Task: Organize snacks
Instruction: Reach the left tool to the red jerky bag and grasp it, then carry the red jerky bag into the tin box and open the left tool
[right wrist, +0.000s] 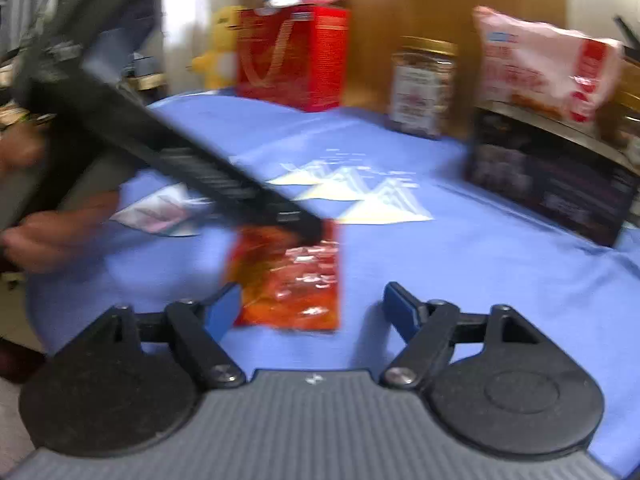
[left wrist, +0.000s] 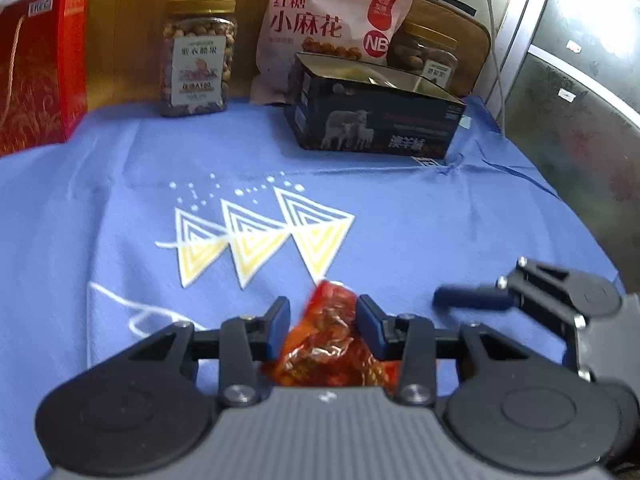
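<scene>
With the left gripper (left wrist: 323,322) clamped on the red snack packet (left wrist: 328,344), the black box (left wrist: 376,120) lies ahead-right; right gripper (right wrist: 312,308) gapes empty.

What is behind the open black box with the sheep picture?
Behind the black box, the pink snack bag leans on the wooden backing, with a gold-lidded jar beside it. Their lower parts are hidden by the box.

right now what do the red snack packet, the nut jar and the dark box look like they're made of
Red snack packet: thin glossy plastic film; it crinkles and throws bright glints.
Nut jar: clear rigid plastic or glass, hard to tell which; the nuts show through, under a gold, metallic-looking lid.
Dark box: printed cardboard, slightly glossy, with open flaps.
</scene>
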A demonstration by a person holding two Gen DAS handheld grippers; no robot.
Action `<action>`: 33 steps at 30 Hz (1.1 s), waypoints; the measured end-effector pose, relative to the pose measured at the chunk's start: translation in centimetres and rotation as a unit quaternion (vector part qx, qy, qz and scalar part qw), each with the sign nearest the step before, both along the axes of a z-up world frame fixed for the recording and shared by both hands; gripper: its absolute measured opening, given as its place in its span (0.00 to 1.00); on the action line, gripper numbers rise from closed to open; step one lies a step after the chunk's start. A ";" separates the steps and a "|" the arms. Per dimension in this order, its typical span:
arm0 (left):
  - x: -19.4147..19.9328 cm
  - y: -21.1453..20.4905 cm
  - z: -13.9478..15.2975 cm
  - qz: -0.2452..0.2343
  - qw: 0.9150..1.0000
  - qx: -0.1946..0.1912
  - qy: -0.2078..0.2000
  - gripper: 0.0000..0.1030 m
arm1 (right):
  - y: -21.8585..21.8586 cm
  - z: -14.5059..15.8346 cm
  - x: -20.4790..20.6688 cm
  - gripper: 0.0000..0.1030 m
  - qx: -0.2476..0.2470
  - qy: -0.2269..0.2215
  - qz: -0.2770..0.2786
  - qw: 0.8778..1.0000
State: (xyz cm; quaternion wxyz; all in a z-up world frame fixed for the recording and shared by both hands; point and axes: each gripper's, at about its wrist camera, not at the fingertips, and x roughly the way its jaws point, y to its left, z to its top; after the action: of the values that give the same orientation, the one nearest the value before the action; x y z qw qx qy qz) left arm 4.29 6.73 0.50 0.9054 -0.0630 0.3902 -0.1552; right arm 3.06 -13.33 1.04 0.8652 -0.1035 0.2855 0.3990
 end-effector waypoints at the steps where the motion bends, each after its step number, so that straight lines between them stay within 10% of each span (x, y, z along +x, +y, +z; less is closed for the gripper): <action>1: -0.3 -0.2 0.0 0.001 1.000 -0.003 0.000 0.36 | -0.7 0.0 0.3 0.81 0.002 0.000 -0.012 1.000; 8: -0.4 -3.1 -0.2 -0.030 0.999 -0.038 0.016 0.38 | -6.3 0.0 1.3 0.79 0.003 -0.009 -0.120 0.993; 16: 0.1 -3.6 -0.2 -0.024 0.999 -0.039 0.017 0.38 | -5.1 -0.8 0.1 0.78 0.001 -0.005 -0.086 0.996; 33: 0.5 -5.1 2.2 -0.031 0.998 -0.041 -0.036 0.37 | -3.6 0.7 -0.5 0.37 0.041 -0.052 -0.069 0.995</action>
State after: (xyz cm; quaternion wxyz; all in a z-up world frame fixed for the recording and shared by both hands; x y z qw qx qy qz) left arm 4.79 1.68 2.67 0.9101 -0.0826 0.3528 -0.2010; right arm 2.54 -16.95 1.70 0.9079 -0.0689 0.2302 0.3434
